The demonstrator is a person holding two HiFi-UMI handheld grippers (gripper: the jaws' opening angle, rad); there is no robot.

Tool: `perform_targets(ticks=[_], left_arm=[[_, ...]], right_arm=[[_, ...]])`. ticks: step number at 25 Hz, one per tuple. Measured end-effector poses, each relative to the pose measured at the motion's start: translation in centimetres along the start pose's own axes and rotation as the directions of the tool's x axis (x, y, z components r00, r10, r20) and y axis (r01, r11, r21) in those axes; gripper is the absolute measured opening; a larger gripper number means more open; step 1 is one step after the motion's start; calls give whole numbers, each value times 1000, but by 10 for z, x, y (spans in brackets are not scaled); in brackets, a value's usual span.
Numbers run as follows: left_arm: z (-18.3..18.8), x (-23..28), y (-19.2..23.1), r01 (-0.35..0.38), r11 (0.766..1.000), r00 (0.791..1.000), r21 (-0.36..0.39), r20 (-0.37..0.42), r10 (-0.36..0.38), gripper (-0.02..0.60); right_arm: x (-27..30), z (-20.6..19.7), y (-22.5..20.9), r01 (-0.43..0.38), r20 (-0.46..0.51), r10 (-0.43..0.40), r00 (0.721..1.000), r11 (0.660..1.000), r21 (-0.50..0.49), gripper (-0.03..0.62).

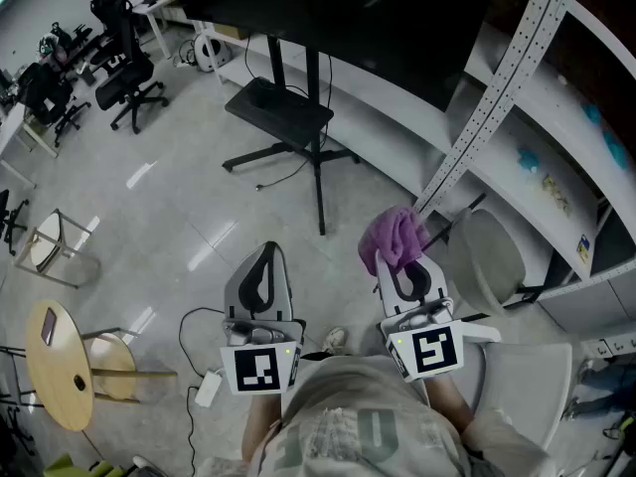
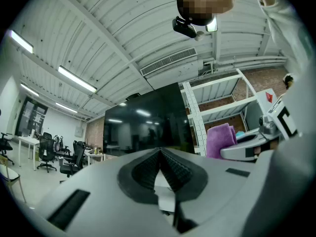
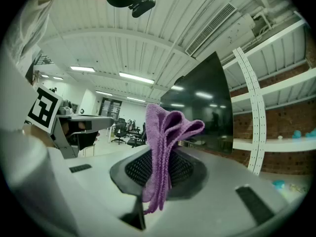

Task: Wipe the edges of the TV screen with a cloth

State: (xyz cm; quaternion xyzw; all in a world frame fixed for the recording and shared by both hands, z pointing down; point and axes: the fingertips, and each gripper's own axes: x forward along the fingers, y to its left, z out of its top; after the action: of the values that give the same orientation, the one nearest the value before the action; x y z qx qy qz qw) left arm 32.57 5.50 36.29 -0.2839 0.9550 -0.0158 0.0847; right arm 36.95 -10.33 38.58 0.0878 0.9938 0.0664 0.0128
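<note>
A large dark TV screen [image 1: 328,18] stands on a black floor stand [image 1: 288,127] ahead of me; its black panel also fills the middle of the left gripper view [image 2: 148,117] and shows in the right gripper view [image 3: 207,107]. My right gripper [image 1: 396,251] is shut on a purple cloth [image 1: 393,237], whose folds stick up from between the jaws [image 3: 165,142]. My left gripper [image 1: 264,266] is shut with nothing in it, its ribbed pads [image 2: 148,169] pressed together. Both grippers are held low, short of the screen.
White shelving with a perforated upright [image 1: 497,97] runs along the right behind the TV. Black office chairs [image 1: 124,63] stand at the far left. A round wooden stool [image 1: 60,366] and a white stool [image 1: 50,246] sit on the grey floor at the left.
</note>
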Motion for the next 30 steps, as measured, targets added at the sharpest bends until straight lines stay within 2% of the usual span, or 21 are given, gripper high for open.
perform_targets(ticks=[8, 17, 22, 26, 30], left_arm=[[-10, 9, 18, -13, 1000, 1000, -19, 3, 13, 14], [-25, 27, 37, 25, 999, 1000, -30, -7, -26, 14], [-34, 41, 59, 13, 998, 1000, -58, -14, -14, 14], [-46, 60, 67, 11, 998, 1000, -62, -28, -13, 14], [-56, 89, 58, 50, 997, 998, -66, -40, -53, 14]], right_arm=[[13, -5, 3, 3, -8, -3, 1000, 1000, -11, 57], [29, -11, 2, 50, -15, -50, 999, 999, -1, 57], [32, -22, 1, 65, -58, -64, 996, 998, 0, 57], [34, -31, -17, 104, -79, -104, 991, 995, 5, 57], [44, -42, -44, 151, -99, -148, 984, 988, 26, 57]])
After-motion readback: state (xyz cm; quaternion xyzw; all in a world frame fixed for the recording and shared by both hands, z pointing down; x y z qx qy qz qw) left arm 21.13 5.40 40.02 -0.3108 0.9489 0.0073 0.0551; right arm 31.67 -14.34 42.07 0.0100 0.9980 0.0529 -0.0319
